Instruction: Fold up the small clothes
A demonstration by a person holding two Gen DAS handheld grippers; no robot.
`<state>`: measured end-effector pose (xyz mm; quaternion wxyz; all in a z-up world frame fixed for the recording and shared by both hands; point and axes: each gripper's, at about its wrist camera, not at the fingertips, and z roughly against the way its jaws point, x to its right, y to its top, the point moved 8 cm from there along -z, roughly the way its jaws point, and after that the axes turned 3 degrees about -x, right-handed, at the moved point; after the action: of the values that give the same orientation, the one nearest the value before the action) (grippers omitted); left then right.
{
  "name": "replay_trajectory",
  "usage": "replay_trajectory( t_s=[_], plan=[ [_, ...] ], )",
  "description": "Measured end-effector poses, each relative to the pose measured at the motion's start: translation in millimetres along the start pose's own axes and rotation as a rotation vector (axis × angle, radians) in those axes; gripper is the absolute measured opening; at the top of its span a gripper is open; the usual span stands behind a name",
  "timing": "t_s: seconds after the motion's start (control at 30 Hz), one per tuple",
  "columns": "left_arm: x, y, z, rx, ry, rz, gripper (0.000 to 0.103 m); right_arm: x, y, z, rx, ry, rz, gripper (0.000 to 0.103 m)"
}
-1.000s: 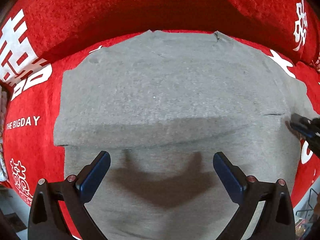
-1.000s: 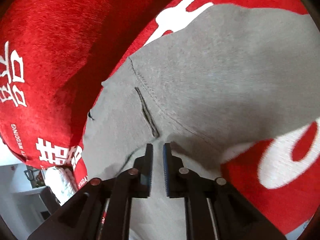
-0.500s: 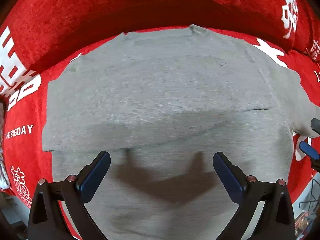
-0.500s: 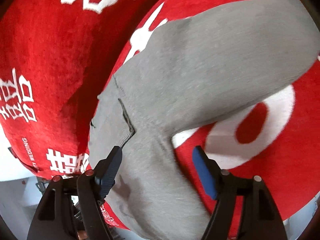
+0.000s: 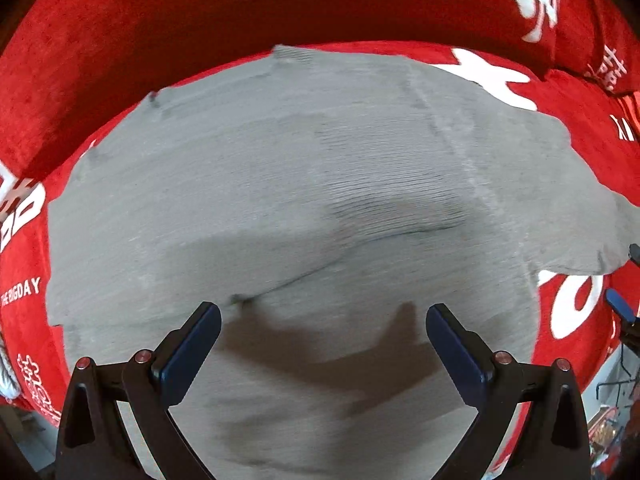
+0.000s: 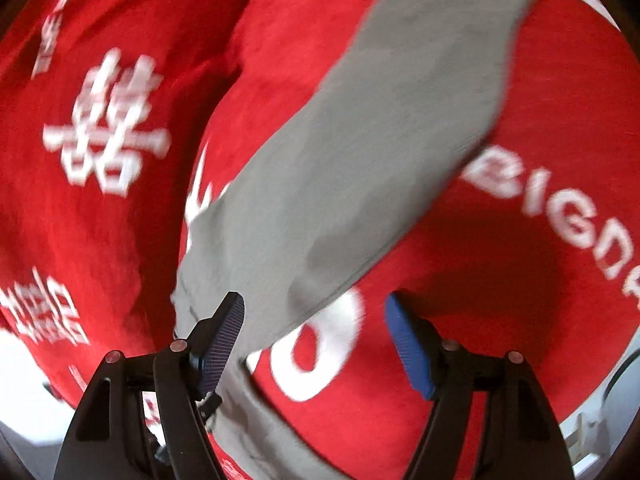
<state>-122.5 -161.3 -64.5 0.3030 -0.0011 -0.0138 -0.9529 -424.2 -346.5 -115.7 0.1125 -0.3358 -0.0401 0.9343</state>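
Note:
A grey knit garment (image 5: 280, 184) lies spread on a red sofa cover (image 5: 200, 12), with a fold line running across its middle. My left gripper (image 5: 322, 344) hangs open straight above the garment's near half, nothing between its blue pads. One grey sleeve (image 6: 384, 128) stretches away to the upper right in the right wrist view. My right gripper (image 6: 316, 336) is open over the sleeve's near end and the red cover, holding nothing. Its blue pads (image 5: 618, 304) also peek in at the right edge of the left wrist view.
The red sofa cover (image 6: 120, 240) carries white printed characters (image 6: 104, 120) and "BIGDAY" lettering (image 6: 560, 216). The sofa backrest rises behind the garment. Floor and clutter (image 5: 608, 432) show past the seat's front edge at lower right.
My right gripper went from shut on the garment's edge to open and swung away to the right over the sleeve. The left gripper slid across the garment, staying open.

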Motion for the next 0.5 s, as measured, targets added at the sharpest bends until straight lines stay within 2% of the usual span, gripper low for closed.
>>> replay_trajectory(
  t_s=[0.2, 0.43, 0.5],
  plan=[
    [28, 8, 0, 0.0, -0.015, -0.035, 0.103, 30, 40, 27, 0.096, 0.043, -0.118, 0.076],
    [48, 17, -2, 0.003, -0.018, -0.037, 0.103, 42, 86, 35, 0.145, 0.159, -0.249, 0.077],
    [40, 21, -4, 0.001, -0.018, -0.033, 0.103, 45, 93, 36, 0.153, 0.204, -0.296, 0.076]
  ],
)
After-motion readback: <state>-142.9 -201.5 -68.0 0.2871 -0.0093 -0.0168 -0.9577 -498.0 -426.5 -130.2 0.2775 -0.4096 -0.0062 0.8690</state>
